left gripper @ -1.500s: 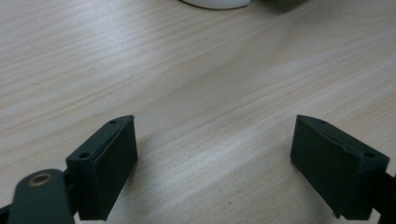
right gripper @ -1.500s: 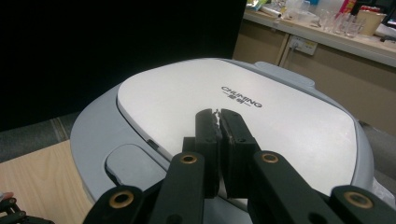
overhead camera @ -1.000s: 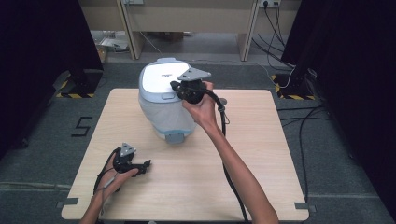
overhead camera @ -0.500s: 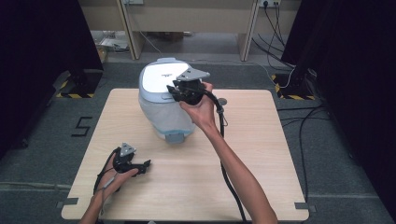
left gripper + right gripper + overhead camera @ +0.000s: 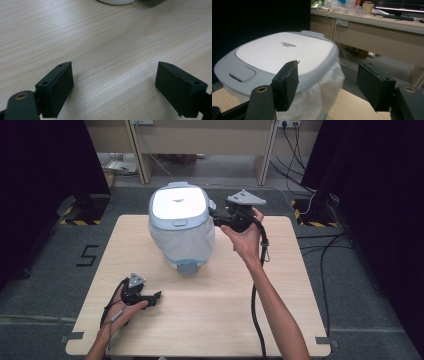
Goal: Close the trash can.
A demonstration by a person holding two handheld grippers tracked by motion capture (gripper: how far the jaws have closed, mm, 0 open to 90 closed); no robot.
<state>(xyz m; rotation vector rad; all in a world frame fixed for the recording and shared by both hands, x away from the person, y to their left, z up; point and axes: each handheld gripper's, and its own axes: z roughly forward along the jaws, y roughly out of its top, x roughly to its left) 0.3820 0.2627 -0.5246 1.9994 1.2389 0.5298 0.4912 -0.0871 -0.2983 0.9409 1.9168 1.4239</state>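
A rounded white container (image 5: 181, 234) with a grey-rimmed flat lid (image 5: 178, 203) stands at the back middle of the wooden table (image 5: 210, 305). Its lid is down, and the white sides look crinkled in the right gripper view. My right gripper (image 5: 215, 218) is held in the air just right of the lid's rim, pointing at it, open and apart from it. In the right gripper view the lid (image 5: 277, 53) lies just beyond the open gripper (image 5: 327, 65). My left gripper (image 5: 156, 297) rests low at the table's front left, open over bare wood (image 5: 113, 67).
A grey tab (image 5: 187, 266) juts from the container's front base. The container's white base edge (image 5: 116, 2) shows far ahead of the left gripper. A bench (image 5: 200, 140) stands behind the table, and cables (image 5: 320, 195) lie on the floor at the right.
My right gripper has drawn back to the right, off the lid's edge, so the whole lid now shows. The left gripper has stayed in place.
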